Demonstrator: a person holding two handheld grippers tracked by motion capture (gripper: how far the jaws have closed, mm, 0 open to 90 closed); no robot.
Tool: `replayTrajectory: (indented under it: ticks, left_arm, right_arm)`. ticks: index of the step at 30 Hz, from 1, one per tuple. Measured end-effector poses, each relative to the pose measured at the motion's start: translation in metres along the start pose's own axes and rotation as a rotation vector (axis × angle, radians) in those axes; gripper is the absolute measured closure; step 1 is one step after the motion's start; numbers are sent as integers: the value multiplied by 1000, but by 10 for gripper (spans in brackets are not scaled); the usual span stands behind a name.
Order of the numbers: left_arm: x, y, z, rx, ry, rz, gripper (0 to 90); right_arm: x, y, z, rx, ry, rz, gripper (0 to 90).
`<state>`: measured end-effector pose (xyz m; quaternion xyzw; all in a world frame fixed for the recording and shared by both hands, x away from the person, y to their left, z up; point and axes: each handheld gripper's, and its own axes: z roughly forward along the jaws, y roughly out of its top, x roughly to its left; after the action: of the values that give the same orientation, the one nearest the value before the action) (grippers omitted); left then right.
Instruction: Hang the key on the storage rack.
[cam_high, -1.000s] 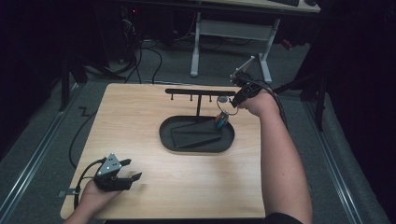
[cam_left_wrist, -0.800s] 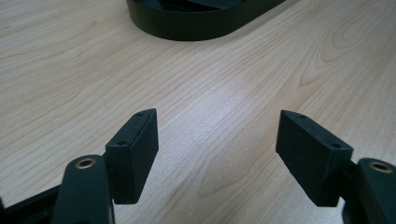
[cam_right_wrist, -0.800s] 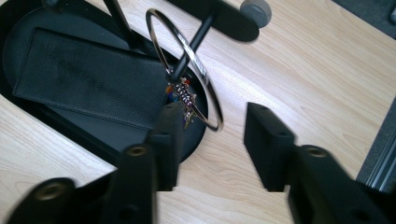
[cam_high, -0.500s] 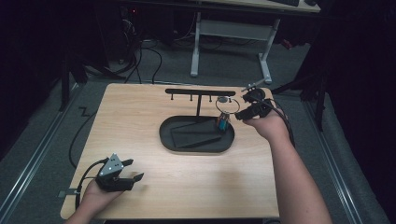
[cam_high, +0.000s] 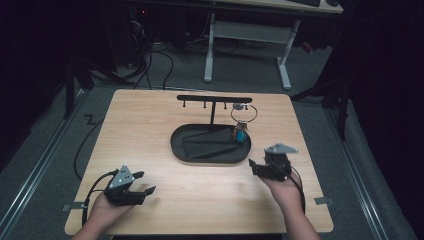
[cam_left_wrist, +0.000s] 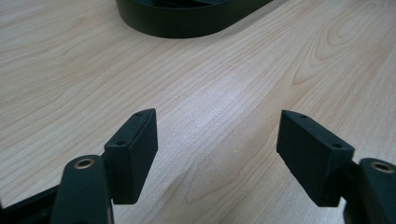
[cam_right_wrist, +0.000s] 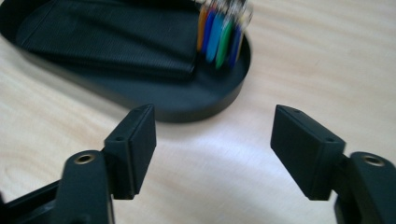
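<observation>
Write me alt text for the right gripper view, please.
The right gripper has its jaws wide apart, nothing between them, above a wooden table. Beyond them, a black oval tray sits under a hanging bunch of coloured keys.

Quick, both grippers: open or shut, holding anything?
Left gripper: open, holding nothing.
Right gripper: open, jaws just opened, holding nothing; keys hang from the rack.

**Surfaces, quick pass**

I see a table (cam_high: 150, 125) of pale wood-grain laminate, smooth with a soft sheen. The oval tray (cam_right_wrist: 187, 105) is matt black plastic, with a ribbed black mat (cam_right_wrist: 107, 42) inside. The key ring (cam_high: 243, 113) looks like thin metal, its tags (cam_right_wrist: 219, 32) glossy coloured plastic. Both claw pads (cam_left_wrist: 133, 149) are matt black, plastic-looking.
</observation>
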<state>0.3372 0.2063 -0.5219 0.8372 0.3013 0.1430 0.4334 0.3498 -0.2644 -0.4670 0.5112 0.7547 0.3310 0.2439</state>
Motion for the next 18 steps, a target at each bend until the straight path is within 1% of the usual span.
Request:
replayTrajectory:
  ticks: [2,3,5,6,8,10,11,13,16,18]
  left_arm:
    - [-1,0,1,-2,0,-1,296]
    - [-1,0,1,0,-3,-1,295]
    - [-2,0,2,5,-4,1,295]
    - [-2,-1,2,4,-5,-1,295]
    - [-1,-1,3,-3,-9,-14,295]
    - [-2,0,3,-5,-10,-18,295]
    - [-2,0,3,-2,-11,-16,294]
    - [-3,0,3,-5,-10,-14,294]
    - [-4,0,2,-7,-13,-11,292]
    - [-4,0,1,-12,-11,-10,291]
  right_arm:
    - [5,-29,2,-46,7,30,302]
    - [7,-41,3,-57,4,33,295]
    - [13,-57,3,-65,9,43,285]
    - [15,-67,2,-78,6,40,285]
    - [18,-70,-3,-71,13,28,282]
    - [21,-68,-12,-109,-10,-3,282]
    - [21,-68,-13,-116,-14,-4,282]
    - [21,-71,-13,-120,-16,9,282]
    - [16,-73,-11,-117,-11,16,282]
    - [14,-74,-10,-118,-6,39,282]
